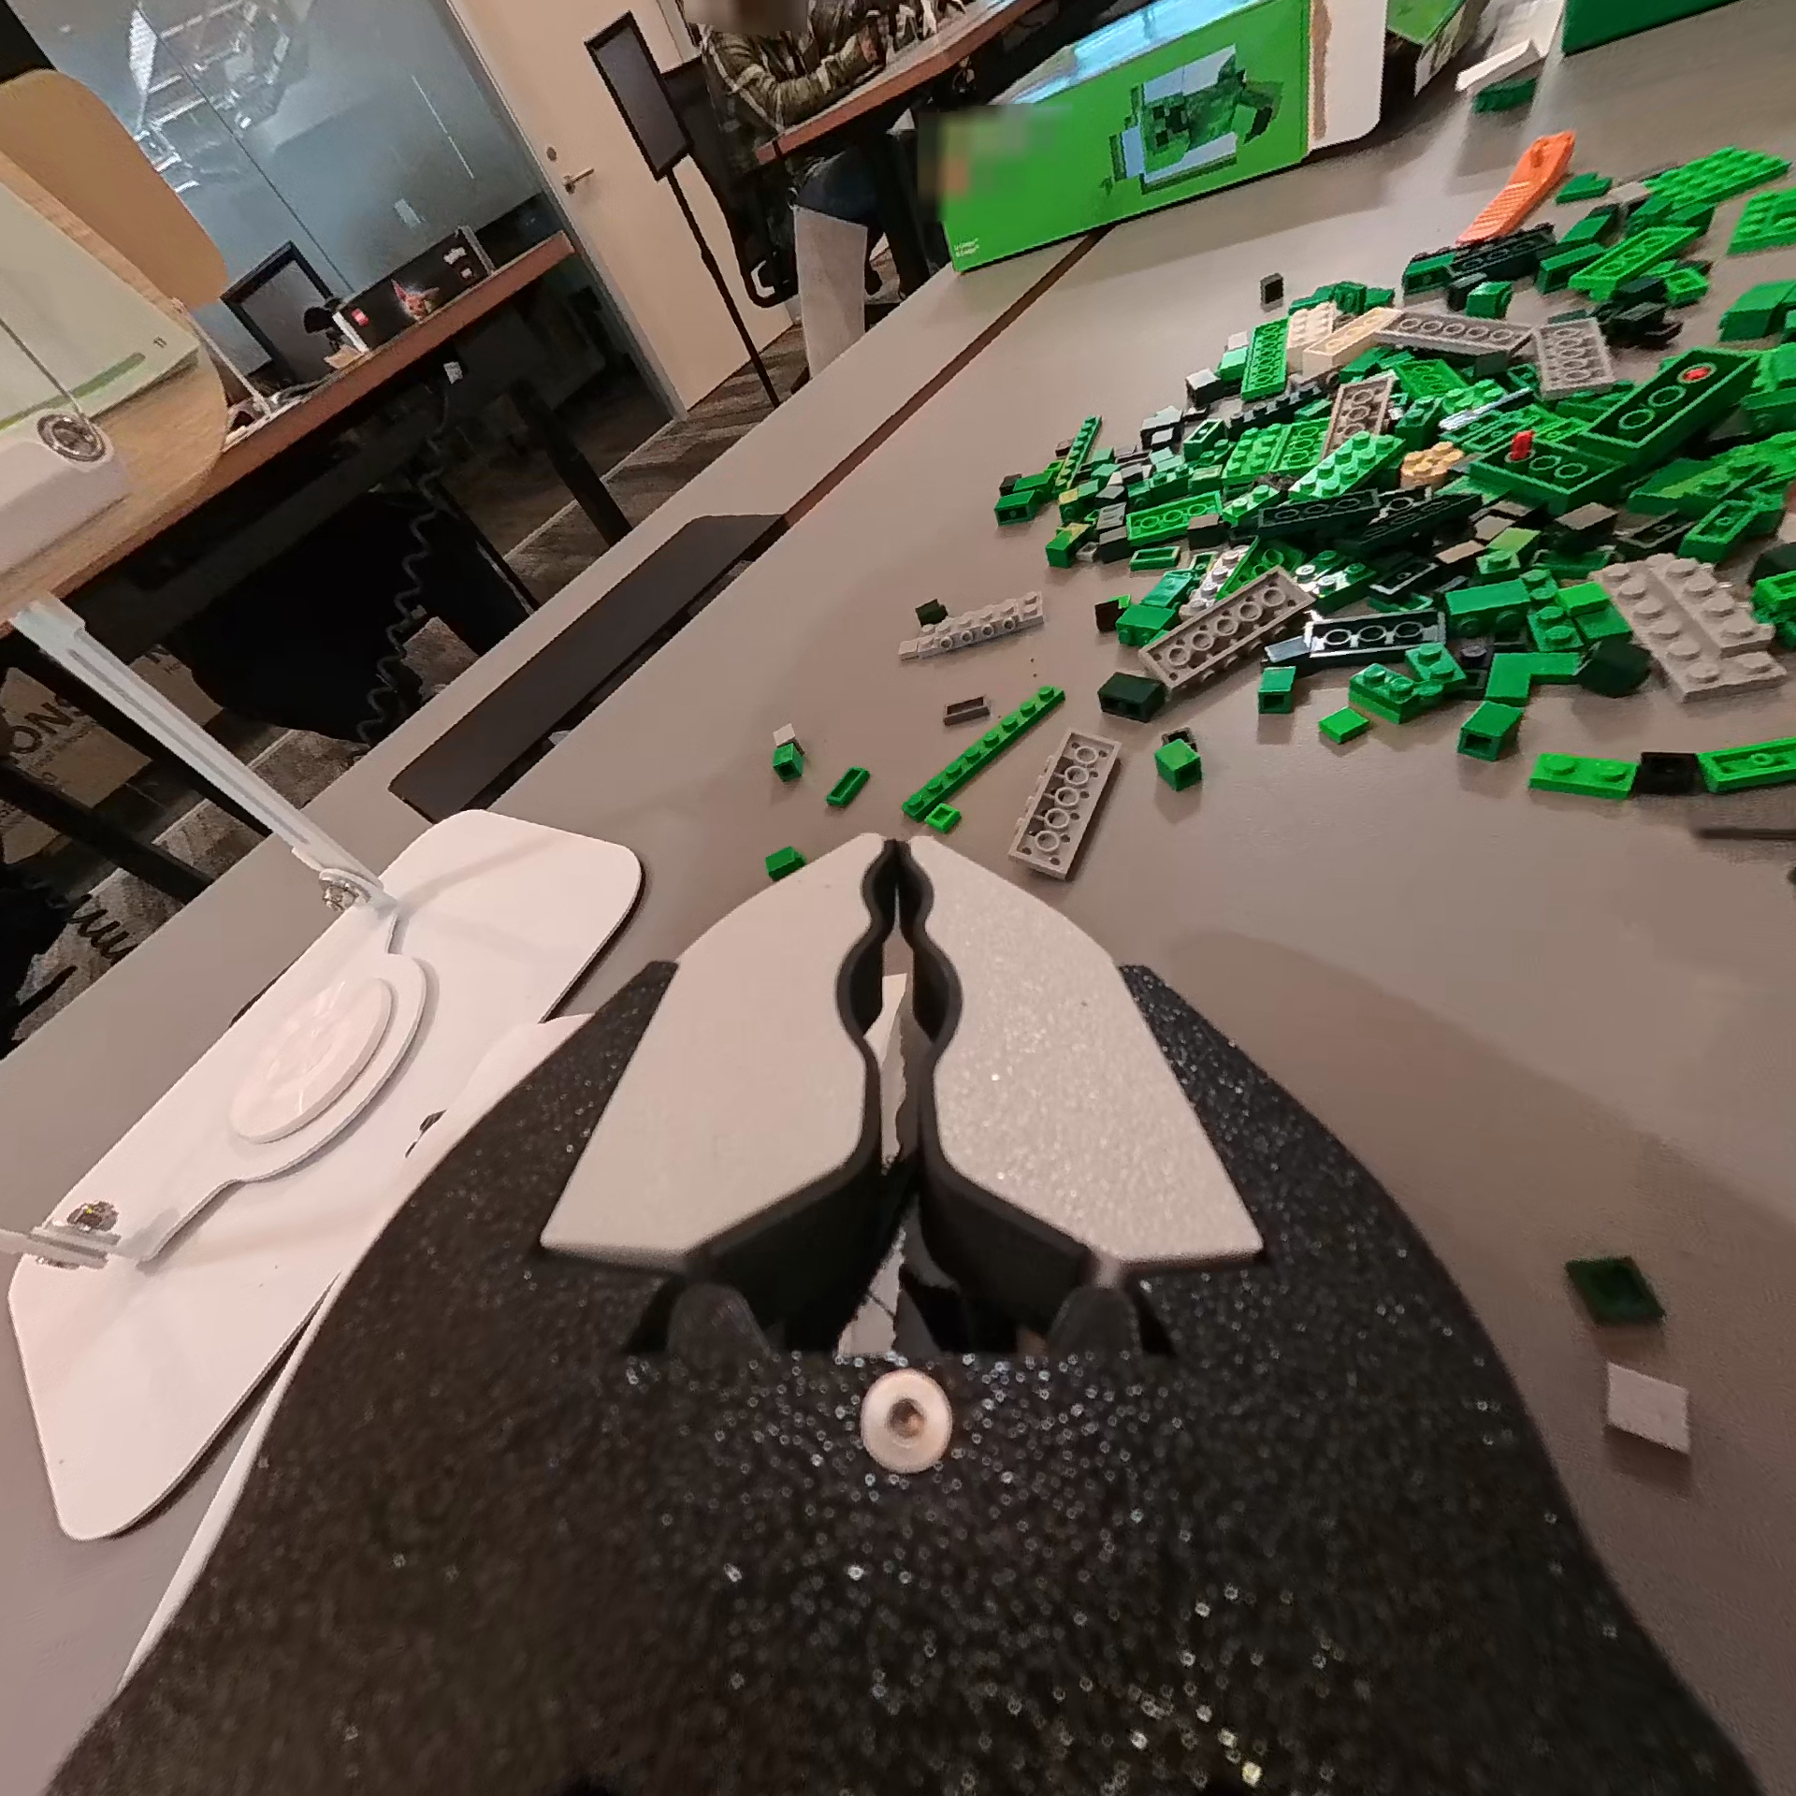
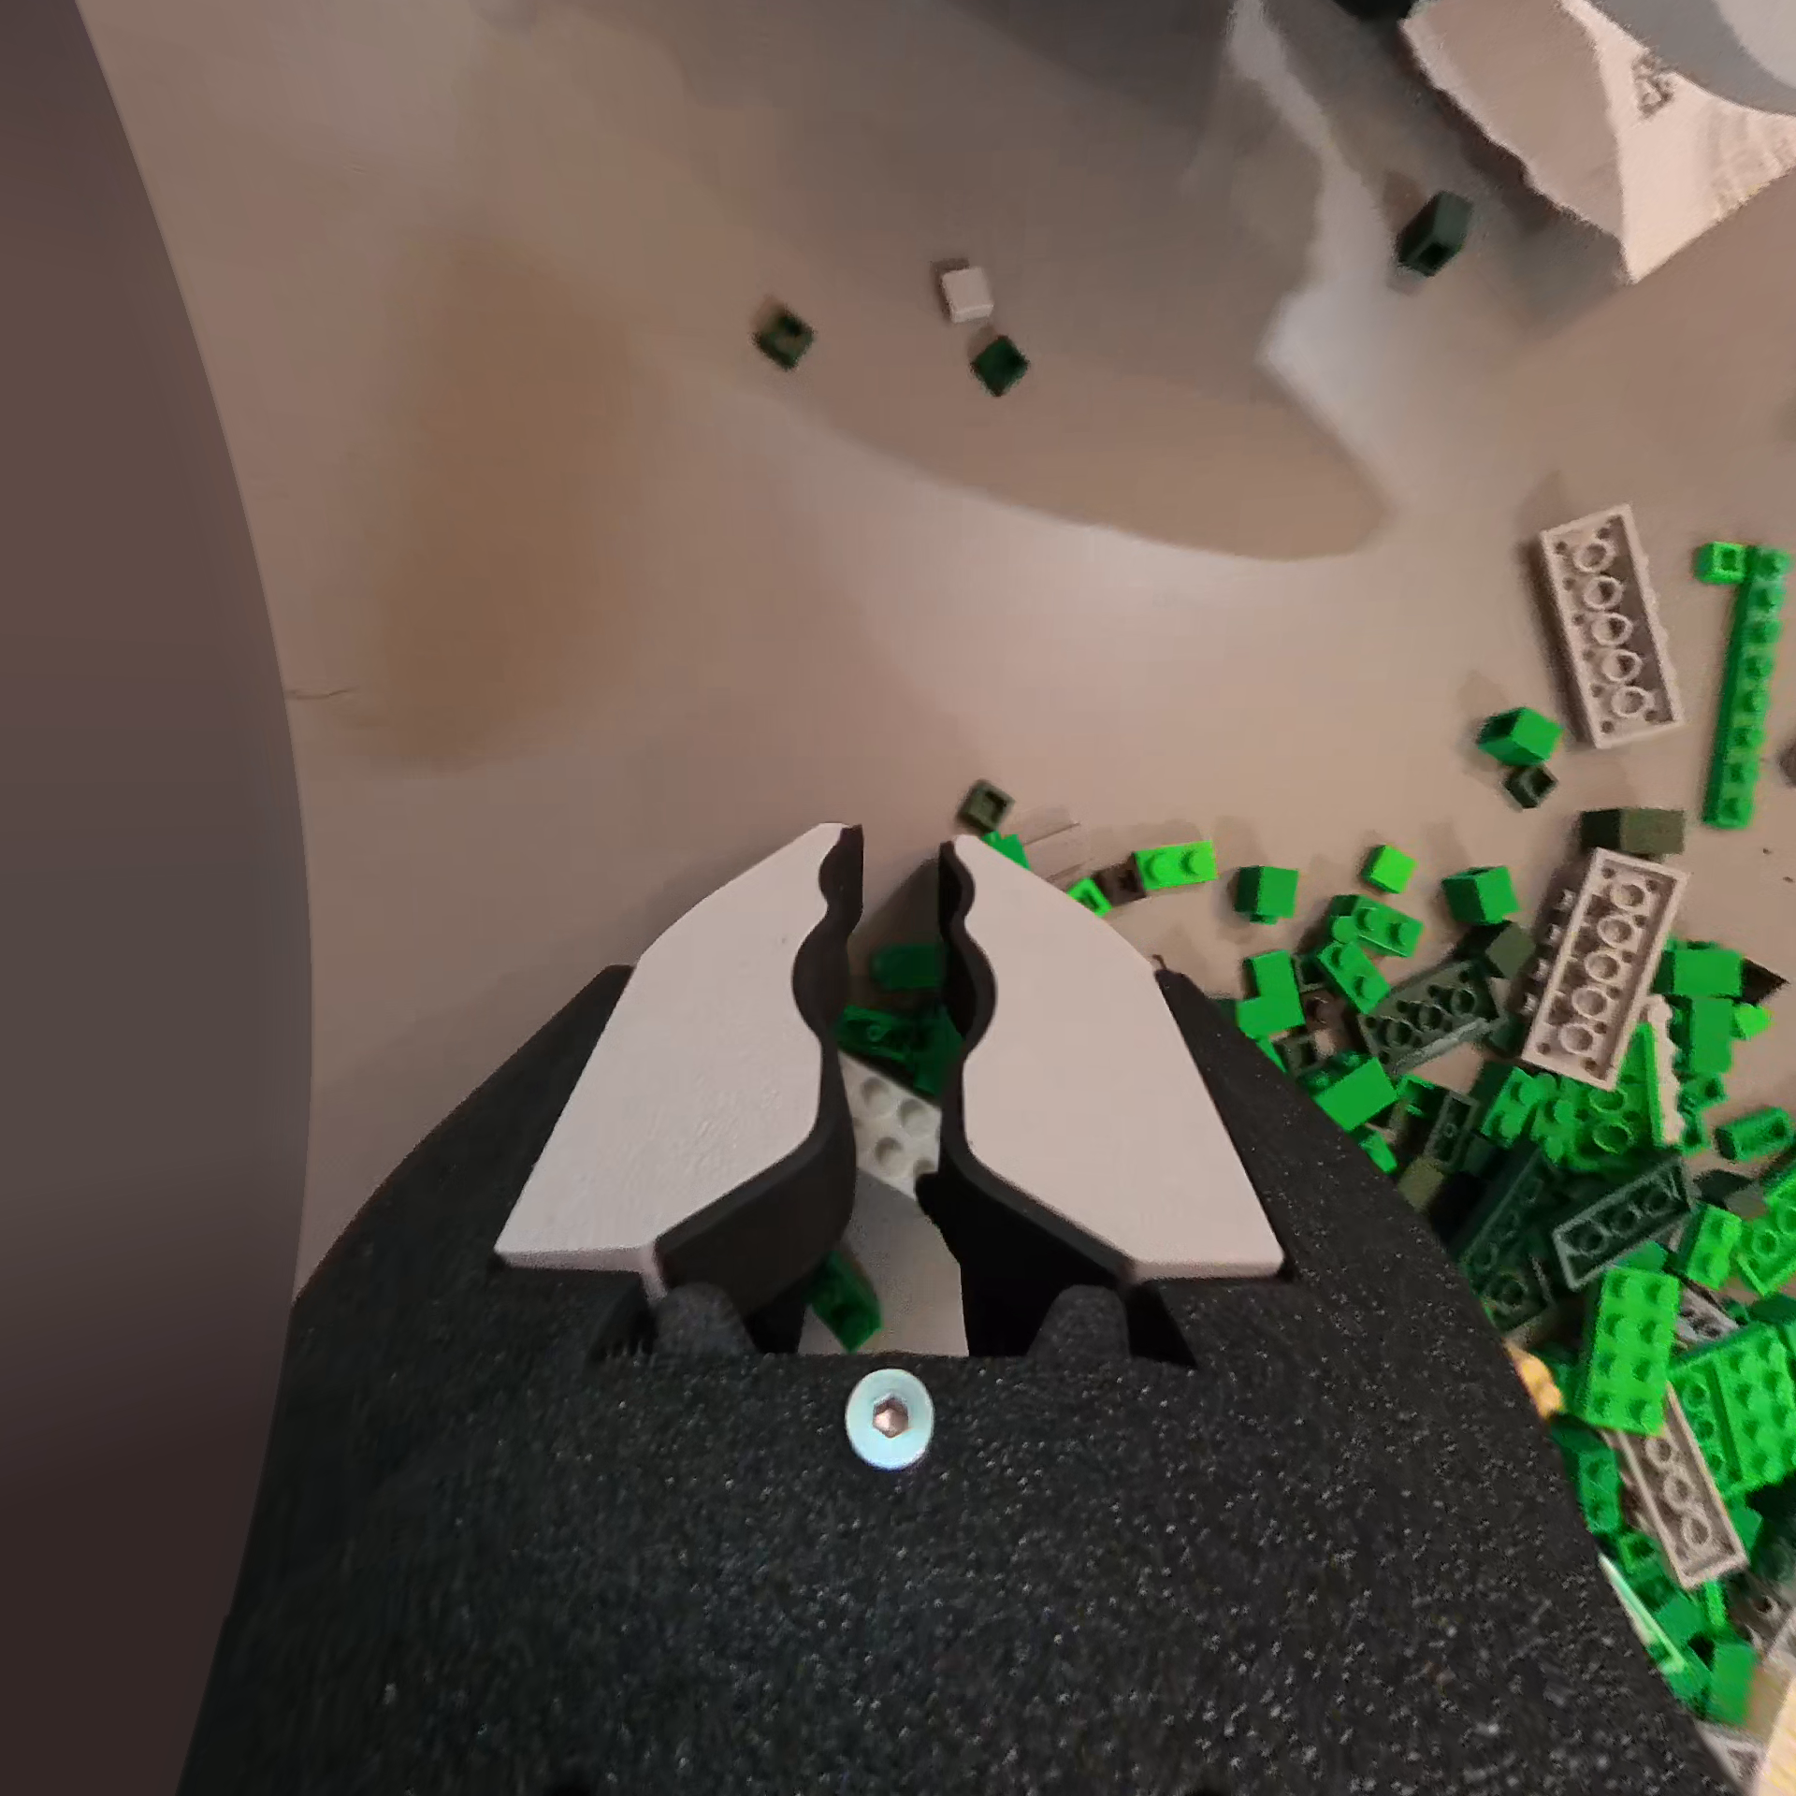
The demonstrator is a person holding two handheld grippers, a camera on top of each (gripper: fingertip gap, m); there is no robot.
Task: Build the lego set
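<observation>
Left gripper (image 1: pixel 902 847): fingers pressed together at the tips, nothing held between them. It sits low over the grey table (image 1: pixel 1263 1020), clear of the bricks.

Right gripper (image 2: pixel 899 844): jaws parted by a narrow gap at the tips, nothing gripped. It stands directly above the near edge of the brick pile (image 2: pixel 1555 1118), with a white studded plate (image 2: pixel 889 1118) and green pieces visible through the gap beneath it.

In the left wrist view, the pile (image 1: pixel 1458 505) lies ahead and to the right of the left gripper, well apart from its tips. The nearest strays are a small green piece (image 1: pixel 783 861) just left of the tips, a long green strip (image 1: pixel 982 750) and a grey plate (image 1: pixel 1064 803) just ahead.

A white stand base (image 1: pixel 321 1069) lies to the left of that gripper. The green box (image 1: pixel 1137 146) stands far ahead, beyond the pile.
</observation>
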